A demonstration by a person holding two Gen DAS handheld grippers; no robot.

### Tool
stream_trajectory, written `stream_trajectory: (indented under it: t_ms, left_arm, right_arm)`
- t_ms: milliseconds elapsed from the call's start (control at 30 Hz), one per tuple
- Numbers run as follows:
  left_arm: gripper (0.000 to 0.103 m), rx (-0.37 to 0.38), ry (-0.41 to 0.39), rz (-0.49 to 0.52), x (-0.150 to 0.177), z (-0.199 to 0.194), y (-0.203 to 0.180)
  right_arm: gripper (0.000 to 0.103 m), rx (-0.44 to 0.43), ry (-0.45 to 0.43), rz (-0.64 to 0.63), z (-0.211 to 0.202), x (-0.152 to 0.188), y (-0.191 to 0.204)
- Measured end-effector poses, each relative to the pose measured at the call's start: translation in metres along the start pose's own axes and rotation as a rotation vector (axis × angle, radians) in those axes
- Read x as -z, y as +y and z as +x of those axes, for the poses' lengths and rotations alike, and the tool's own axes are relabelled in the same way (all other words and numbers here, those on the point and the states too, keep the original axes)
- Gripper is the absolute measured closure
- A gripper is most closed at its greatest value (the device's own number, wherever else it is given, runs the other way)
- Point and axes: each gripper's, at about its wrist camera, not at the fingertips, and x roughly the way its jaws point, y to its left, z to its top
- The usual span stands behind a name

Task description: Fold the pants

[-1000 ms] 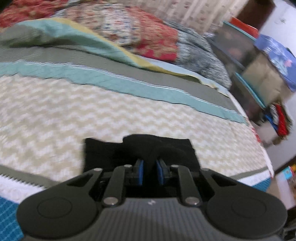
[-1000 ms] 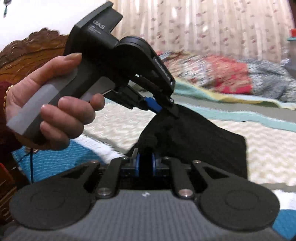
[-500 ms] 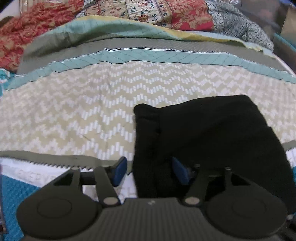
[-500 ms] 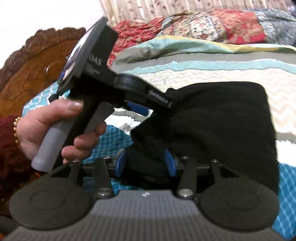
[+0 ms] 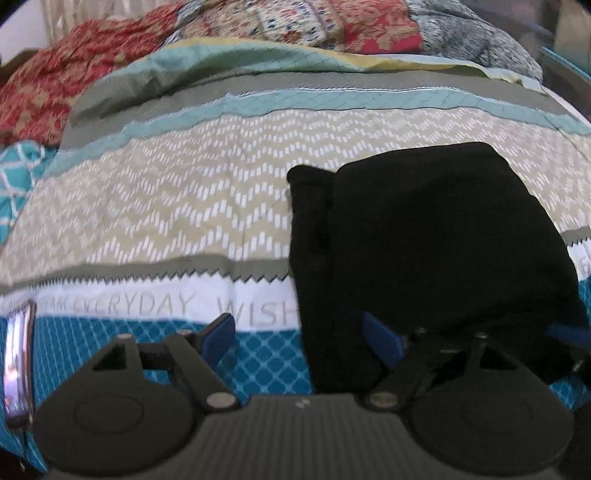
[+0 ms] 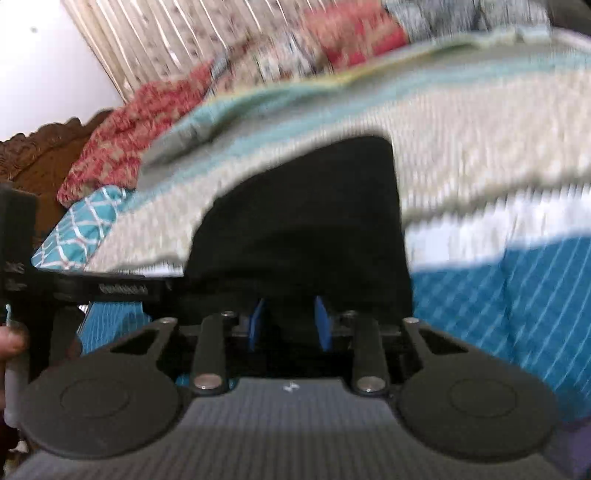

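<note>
The black pants [image 5: 424,240] lie folded in a thick bundle on the patterned bedspread [image 5: 166,206]. My left gripper [image 5: 299,338] hangs low over their near left edge. Its jaws are opening and stand wide, the left pad over bare bedspread and the right pad against the cloth, not pinching it. In the blurred right wrist view the pants [image 6: 314,221] run down between the blue pads of my right gripper [image 6: 289,325]. Its jaws are closing with cloth in the gap. The left gripper's black body [image 6: 110,288] and a hand [image 6: 11,339] show at the left.
Crumpled red and floral quilts [image 5: 295,22] are heaped along the far side of the bed. A carved wooden headboard [image 6: 40,155] stands at the left. A shiny narrow object [image 5: 16,362] sits at the left edge of the left wrist view.
Both grippers have come down to the bed with the pants. The left jaws went from shut on the cloth to wide apart. The right jaws opened, then narrowed again.
</note>
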Motion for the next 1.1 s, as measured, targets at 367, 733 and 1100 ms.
stream_trajectory:
  t_ms: [367, 733, 1100]
  left_arm:
    - [0.019, -0.054, 0.002, -0.014, 0.007, -0.015, 0.009]
    - [0.019, -0.055, 0.022, -0.059, 0.023, -0.021, 0.022]
    - [0.019, -0.062, 0.037, -0.066, 0.031, -0.016, 0.026]
  right_arm:
    - [0.066, 0.002, -0.034, -0.013, -0.021, 0.006, 0.008]
    - [0.061, 0.001, -0.047, -0.050, -0.026, 0.003, 0.014]
    - [0.060, 0.028, -0.029, -0.032, -0.018, 0.005, 0.018]
